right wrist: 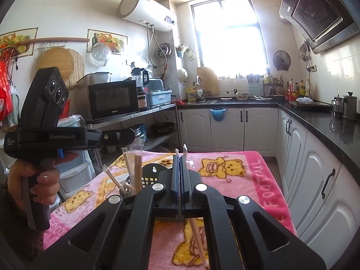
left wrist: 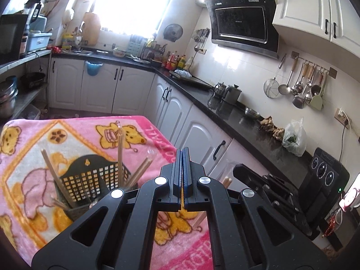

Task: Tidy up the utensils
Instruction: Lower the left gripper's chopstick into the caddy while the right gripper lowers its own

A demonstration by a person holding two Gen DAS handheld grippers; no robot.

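Black plastic utensil basket [left wrist: 94, 177] with square lattice walls and a keyhole hanging tab, standing upright on the pink fleece blanket [left wrist: 74, 135] that covers the surface. Several pale wooden chopsticks [left wrist: 120, 155] inside, leaning outward at different angles, some tipped with clear plastic sleeves. From the right wrist view, same basket [right wrist: 146, 177] mostly hidden behind the gripper body, only rim and tab showing. One more wrapped chopstick [right wrist: 198, 240] lying flat on the blanket beneath the right gripper, its upper end hidden by the frame.

Blanket soft and fuzzy, printed with yellow cartoon bears and orange borders; "FOOTBALL" [right wrist: 267, 184] readable along the pink edge, other lettering cut off.

Left gripper [left wrist: 182, 168] matte black with silver pivot bolts, fingers pressed together, nothing between them. Right gripper [right wrist: 180, 173] likewise closed and empty, raised above the blanket. Left gripper's handle gripped by a hand [right wrist: 38, 186] at the frame edge, "GenRobot.AI" [right wrist: 61, 136] printed on its housing.

Beyond: black glossy countertop [left wrist: 247, 121], white panelled cabinets [left wrist: 126, 87], black range hood [left wrist: 243, 22], hanging steel ladles [left wrist: 299, 85], microwave [right wrist: 112, 99] with a small brand mark too blurred to be sure of. Window [right wrist: 227, 31] blown out white.
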